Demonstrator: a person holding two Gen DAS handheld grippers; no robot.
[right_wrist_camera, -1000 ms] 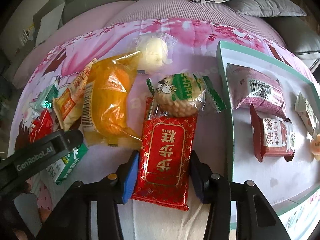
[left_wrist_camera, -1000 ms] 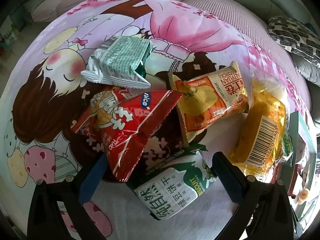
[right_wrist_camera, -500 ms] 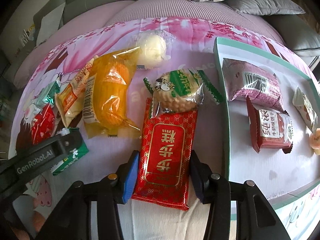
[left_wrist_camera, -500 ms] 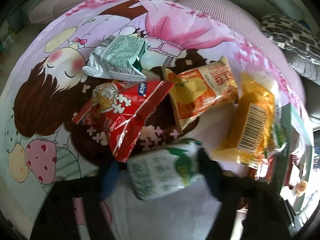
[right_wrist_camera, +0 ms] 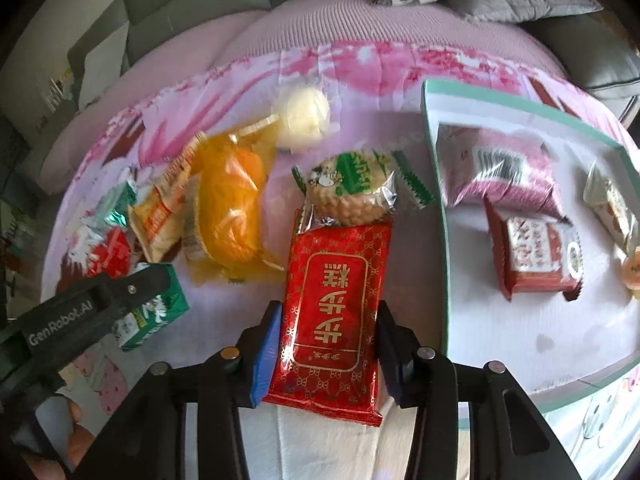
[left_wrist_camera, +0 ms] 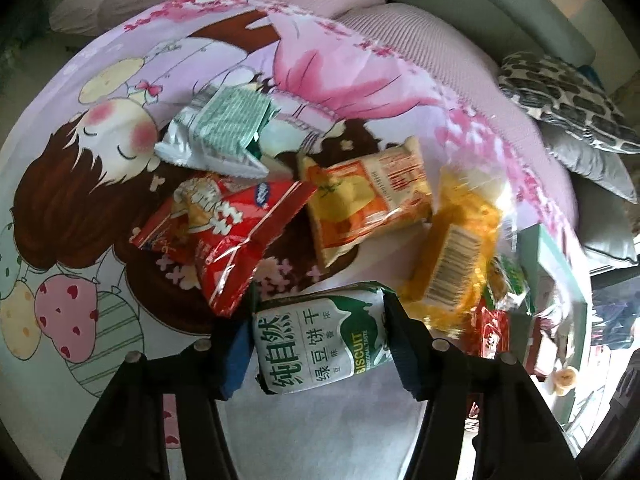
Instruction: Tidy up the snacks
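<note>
Fingers of the left gripper point(left_wrist_camera: 320, 344) press both sides of a green-and-white biscuit packet point(left_wrist_camera: 320, 344), which sits squarely between the blue pads and is clamped there; the same packet shows in the right wrist view under the left tool's black arm. Fingers of the right gripper point(right_wrist_camera: 326, 344) close on the long edges of a glossy red foil packet point(right_wrist_camera: 332, 308) printed with gold characters, its far end touching a round biscuit in clear wrap with a green label point(right_wrist_camera: 352, 188). Beyond the left gripper lie a crinkled red snack bag point(left_wrist_camera: 236, 232), an orange-and-cream pouch point(left_wrist_camera: 368, 204), a yellow cellophane pack with a barcode point(left_wrist_camera: 456, 256) and a silver-green wrapper point(left_wrist_camera: 220, 136), loosely overlapping. Everything rests on a soft cartoon-printed cloth point(left_wrist_camera: 100, 208) (pink, lilac, a sleeping girl) spread over a ribbed pink cushion, with grey sofa pillows point(right_wrist_camera: 520, 0) behind. To the right, a white tray with a mint-green rim point(right_wrist_camera: 436, 200) holds a pink packet point(right_wrist_camera: 500, 172) and a red-and-white one point(right_wrist_camera: 536, 256).
</note>
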